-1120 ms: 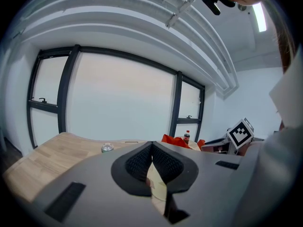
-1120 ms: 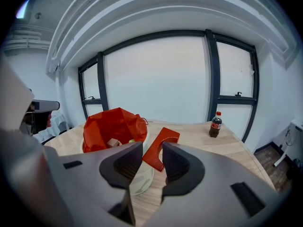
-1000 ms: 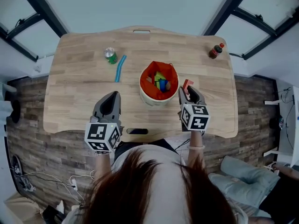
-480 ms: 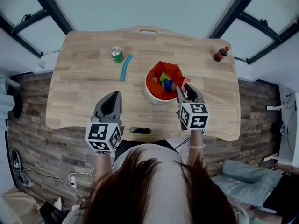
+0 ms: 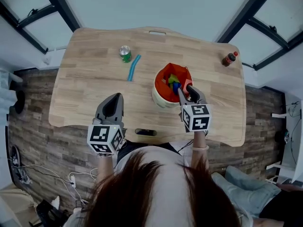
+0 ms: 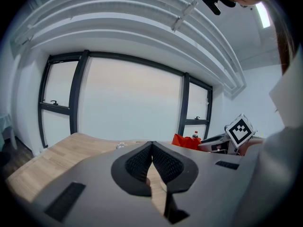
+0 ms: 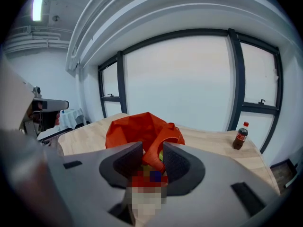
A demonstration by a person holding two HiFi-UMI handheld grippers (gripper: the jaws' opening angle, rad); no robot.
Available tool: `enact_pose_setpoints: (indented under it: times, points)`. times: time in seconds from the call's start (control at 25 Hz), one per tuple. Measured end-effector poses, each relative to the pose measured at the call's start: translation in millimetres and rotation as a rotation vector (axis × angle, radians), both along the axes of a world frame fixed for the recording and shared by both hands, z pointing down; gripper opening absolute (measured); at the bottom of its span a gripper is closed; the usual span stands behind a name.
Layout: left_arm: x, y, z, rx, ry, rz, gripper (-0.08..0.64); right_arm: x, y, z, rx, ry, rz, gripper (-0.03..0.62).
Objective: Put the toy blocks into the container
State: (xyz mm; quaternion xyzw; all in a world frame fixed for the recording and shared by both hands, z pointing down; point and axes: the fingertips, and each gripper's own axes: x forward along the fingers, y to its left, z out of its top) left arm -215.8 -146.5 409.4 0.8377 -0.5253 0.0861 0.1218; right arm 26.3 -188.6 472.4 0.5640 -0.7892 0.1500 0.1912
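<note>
Holds a red block (image 5: 189, 85) in the right gripper (image 5: 186, 92) at the near right rim of the container (image 5: 160, 97).

Grasps that block between both pads, as seen in the right gripper view, with the orange-lined container just beyond the jaws. Inside the container, near its middle: green, blue and yellow blocks (image 5: 174, 82). Carries the left gripper (image 5: 112, 97) clenched and empty, pads meeting at the tips, over the near left edge of the worktop (image 5: 85, 79) and well apart from the container. To the far left of the container, a green can (image 5: 125, 54) with a blue strip (image 5: 134, 67) just beside it. At the far right corner, a dark bottle (image 5: 229, 59) with a red cap, upright. On the near edge between the two grippers, a small black thing (image 5: 146, 132), too small to tell what.
</note>
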Motion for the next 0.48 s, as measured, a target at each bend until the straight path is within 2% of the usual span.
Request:
enact_pose_setpoints:
  times: [0.48]
  points:
    - [-19,3,4,-0.003,0.009,-0.045,0.009,-16,-6,4,-0.010,0.088,-0.062,0.137]
